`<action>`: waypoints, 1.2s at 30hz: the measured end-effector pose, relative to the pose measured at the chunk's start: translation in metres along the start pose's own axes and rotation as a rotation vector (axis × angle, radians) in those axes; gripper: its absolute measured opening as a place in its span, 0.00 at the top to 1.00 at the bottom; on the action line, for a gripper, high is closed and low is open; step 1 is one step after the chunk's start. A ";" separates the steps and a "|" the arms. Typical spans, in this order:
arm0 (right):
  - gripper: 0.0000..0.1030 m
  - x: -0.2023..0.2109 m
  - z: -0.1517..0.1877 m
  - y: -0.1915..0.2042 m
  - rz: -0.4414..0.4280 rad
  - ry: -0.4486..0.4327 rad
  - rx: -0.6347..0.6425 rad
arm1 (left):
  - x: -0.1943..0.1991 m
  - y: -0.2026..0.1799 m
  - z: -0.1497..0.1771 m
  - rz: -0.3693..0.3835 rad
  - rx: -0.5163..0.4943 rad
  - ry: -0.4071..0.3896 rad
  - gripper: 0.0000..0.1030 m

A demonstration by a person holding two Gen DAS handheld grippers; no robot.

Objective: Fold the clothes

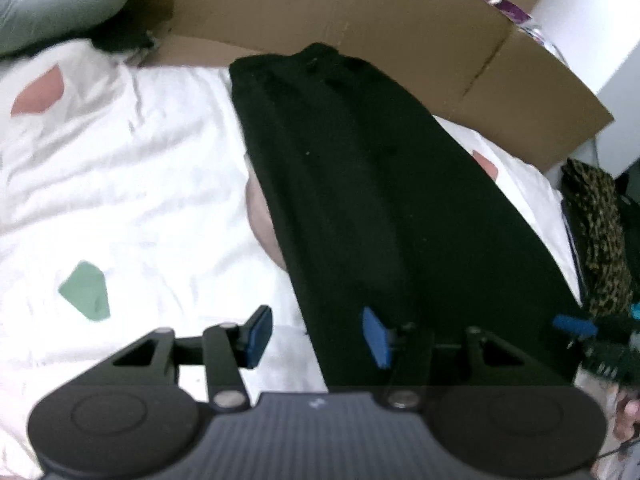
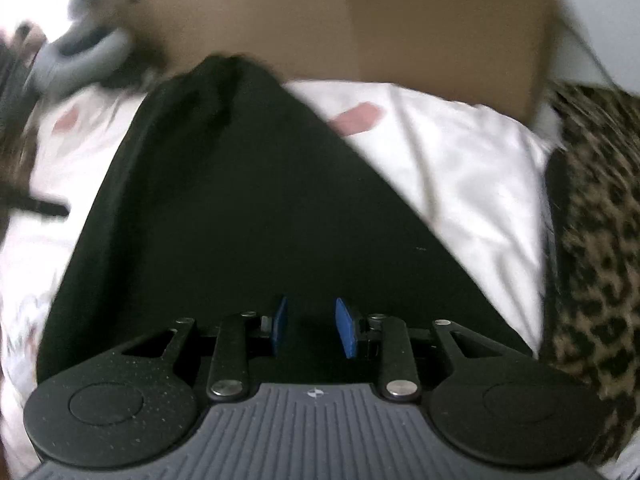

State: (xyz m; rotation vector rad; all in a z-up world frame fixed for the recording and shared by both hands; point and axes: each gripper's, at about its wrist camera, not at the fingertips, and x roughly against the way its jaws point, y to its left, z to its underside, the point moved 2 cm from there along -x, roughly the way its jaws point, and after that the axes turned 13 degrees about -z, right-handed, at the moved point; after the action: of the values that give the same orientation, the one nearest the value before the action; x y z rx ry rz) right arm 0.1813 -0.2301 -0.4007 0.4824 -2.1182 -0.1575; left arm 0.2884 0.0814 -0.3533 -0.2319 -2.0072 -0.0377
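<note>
A black garment (image 1: 380,184) lies as a long folded strip on the white sheet (image 1: 140,184), running from the near edge toward the cardboard. My left gripper (image 1: 318,336) is open over its near left edge: the left pad is above the sheet, the right pad (image 1: 376,338) above the black cloth, and neither presses on it. In the right wrist view the same black garment (image 2: 240,208) fills the middle. My right gripper (image 2: 313,327) hovers over its near end, open, with a narrow gap between the blue pads and only dark cloth seen beneath.
Brown cardboard (image 1: 380,20) stands along the far side of the bed. A leopard-print garment (image 2: 592,220) lies heaped at the right edge. A grey cushion (image 1: 60,0) sits at the far left. The sheet bears pink and green patches (image 1: 86,290).
</note>
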 end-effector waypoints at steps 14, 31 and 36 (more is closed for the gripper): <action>0.61 -0.026 0.023 0.026 0.006 0.105 0.153 | -0.030 0.016 -0.039 0.006 0.078 -0.053 0.48; 0.62 0.004 0.056 0.009 -0.002 0.134 0.097 | -0.082 0.007 -0.055 0.038 0.083 -0.059 0.48; 0.62 0.006 0.058 0.008 -0.002 0.132 0.094 | -0.082 0.020 -0.056 0.062 0.130 -0.060 0.95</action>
State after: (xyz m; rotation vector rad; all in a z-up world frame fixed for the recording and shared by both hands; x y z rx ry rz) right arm 0.1282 -0.2289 -0.4263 0.5357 -2.0025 -0.0264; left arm 0.3757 0.0816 -0.4046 -0.2144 -2.0518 0.1400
